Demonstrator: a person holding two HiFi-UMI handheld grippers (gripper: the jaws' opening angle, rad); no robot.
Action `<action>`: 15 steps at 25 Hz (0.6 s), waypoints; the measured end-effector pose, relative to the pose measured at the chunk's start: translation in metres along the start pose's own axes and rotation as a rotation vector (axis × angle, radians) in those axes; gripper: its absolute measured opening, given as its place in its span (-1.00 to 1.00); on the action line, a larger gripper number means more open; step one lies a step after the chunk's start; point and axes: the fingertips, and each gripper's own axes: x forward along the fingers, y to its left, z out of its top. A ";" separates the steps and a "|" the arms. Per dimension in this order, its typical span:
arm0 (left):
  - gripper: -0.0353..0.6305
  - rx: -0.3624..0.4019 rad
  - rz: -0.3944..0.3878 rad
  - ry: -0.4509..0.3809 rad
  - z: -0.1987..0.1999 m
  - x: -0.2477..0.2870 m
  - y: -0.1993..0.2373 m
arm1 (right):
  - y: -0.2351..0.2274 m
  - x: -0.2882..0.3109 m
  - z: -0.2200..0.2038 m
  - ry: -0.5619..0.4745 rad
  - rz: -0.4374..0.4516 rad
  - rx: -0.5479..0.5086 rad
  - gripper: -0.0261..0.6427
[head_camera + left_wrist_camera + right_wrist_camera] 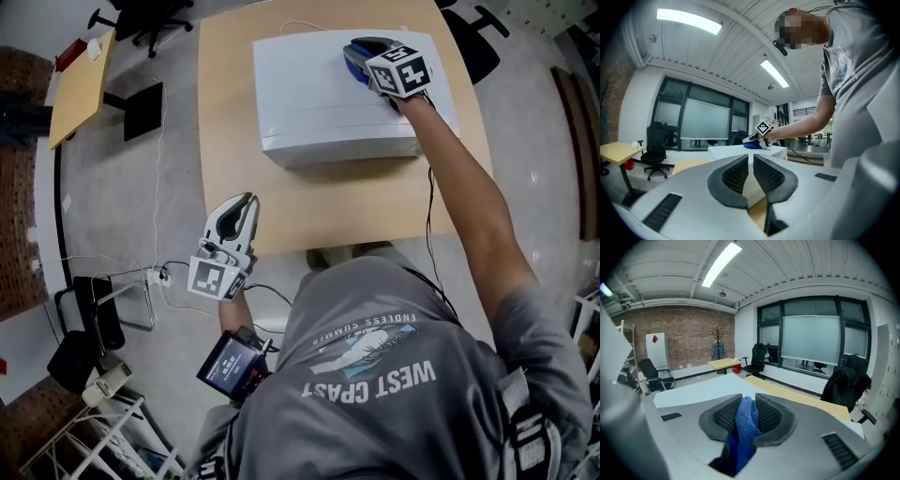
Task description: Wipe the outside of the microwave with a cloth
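Your right gripper [364, 47] clamps the cloth [743, 423] atop the microwave [309, 103]; dragging could tug it free. Your left gripper [246, 201] is closed, empty.

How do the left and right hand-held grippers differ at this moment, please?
The left hand-held gripper is shut and empty; the right hand-held gripper clamps a blue cloth. The left hovers at the table edge; the right is over the microwave top. Each carries a marker cube.

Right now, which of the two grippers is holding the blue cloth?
The right gripper: its jaws pinch the blue cloth over the top of the white microwave. The left gripper is shut on nothing, away from the microwave.
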 end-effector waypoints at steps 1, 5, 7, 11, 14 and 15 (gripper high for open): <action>-0.74 -0.004 0.007 0.001 -0.002 -0.005 0.002 | 0.016 0.013 0.006 0.000 0.022 -0.015 -0.66; -0.74 -0.018 0.040 -0.001 -0.010 -0.027 0.014 | 0.075 0.060 0.030 -0.004 0.095 -0.060 -0.66; -0.74 -0.025 0.058 -0.001 -0.014 -0.038 0.021 | 0.103 0.080 0.041 -0.006 0.131 -0.070 -0.66; -0.74 -0.036 0.084 -0.003 -0.020 -0.057 0.031 | 0.158 0.115 0.059 -0.002 0.203 -0.107 -0.66; -0.74 -0.038 0.090 -0.007 -0.022 -0.066 0.037 | 0.191 0.135 0.067 0.004 0.235 -0.151 -0.66; -0.74 -0.038 0.091 -0.007 -0.023 -0.069 0.039 | 0.198 0.140 0.069 0.006 0.239 -0.165 -0.66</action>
